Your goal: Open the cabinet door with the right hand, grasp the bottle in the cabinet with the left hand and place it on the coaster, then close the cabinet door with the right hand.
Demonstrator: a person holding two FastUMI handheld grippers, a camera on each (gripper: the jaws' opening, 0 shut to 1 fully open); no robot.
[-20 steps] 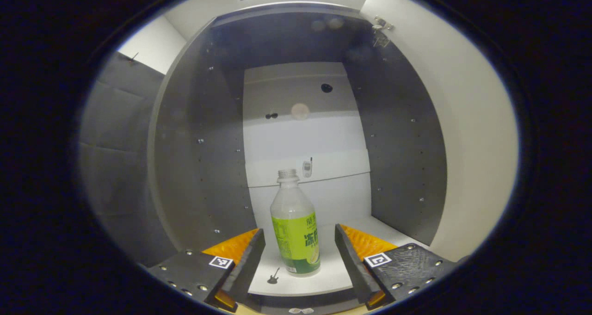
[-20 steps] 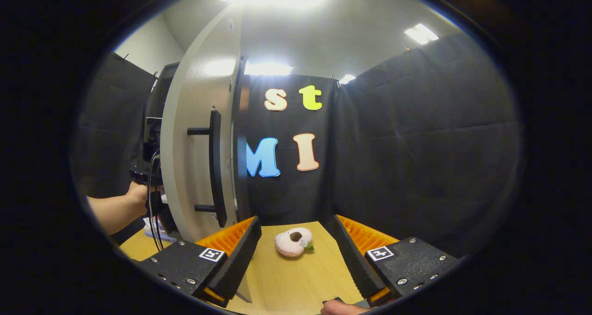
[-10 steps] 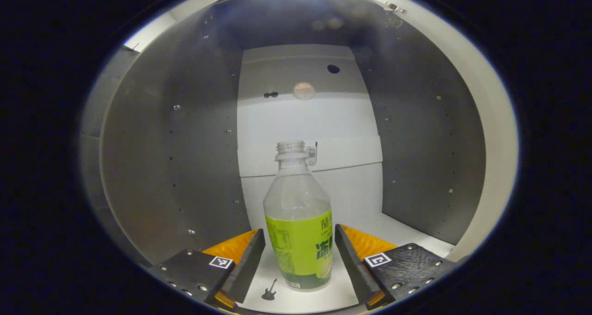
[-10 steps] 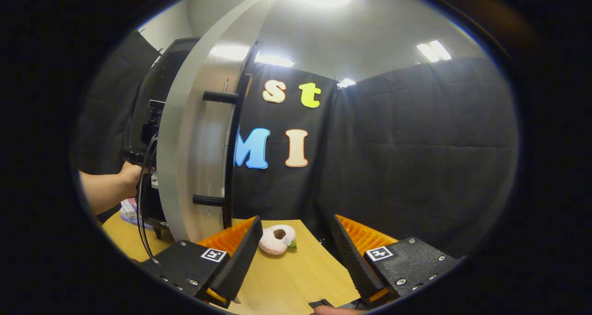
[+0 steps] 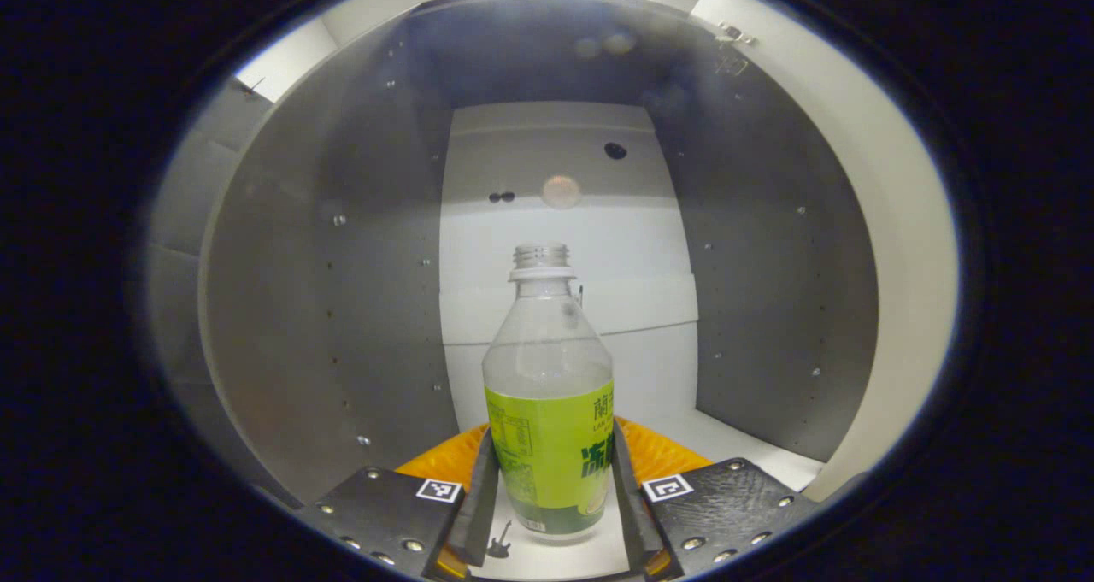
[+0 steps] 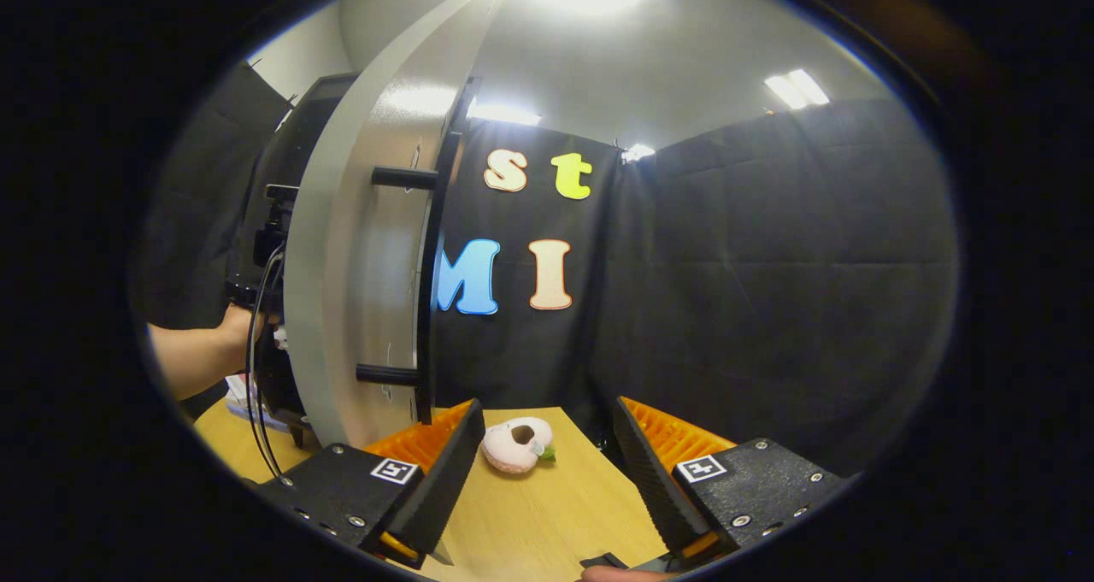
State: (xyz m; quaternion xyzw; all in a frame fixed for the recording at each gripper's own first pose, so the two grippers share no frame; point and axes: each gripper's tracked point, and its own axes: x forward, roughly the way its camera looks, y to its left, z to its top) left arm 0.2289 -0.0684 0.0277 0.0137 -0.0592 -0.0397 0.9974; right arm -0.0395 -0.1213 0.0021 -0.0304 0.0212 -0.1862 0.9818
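In my left gripper view, one clear plastic bottle with a green label (image 5: 549, 411) stands upright on the white floor of the one grey-walled cabinet (image 5: 342, 291), its open threaded neck pointing to 12 o'clock. My left gripper (image 5: 547, 501) has its two fingers closed in on the label's lower part, one at 9 o'clock of the bottle and one at 3 o'clock, both pressing its sides. The bottle's base sits at 6 o'clock of the view, right between the fingers, with a small black guitar-shaped mark (image 5: 498, 541) on the floor at its 7 o'clock.

In my right gripper view, my right gripper (image 6: 543, 479) stands wide open and holds nothing; its two fingers are well apart over the light wooden tabletop (image 6: 547, 531). At 12 o'clock between them lies one pale pink ring-shaped soft toy (image 6: 515, 443). At 10 o'clock stands the single white cabinet door (image 6: 342, 274), swung open, with one black bar handle (image 6: 425, 274) on it. Past the door's edge at 9 o'clock, a hand (image 6: 235, 330) grips my other tool
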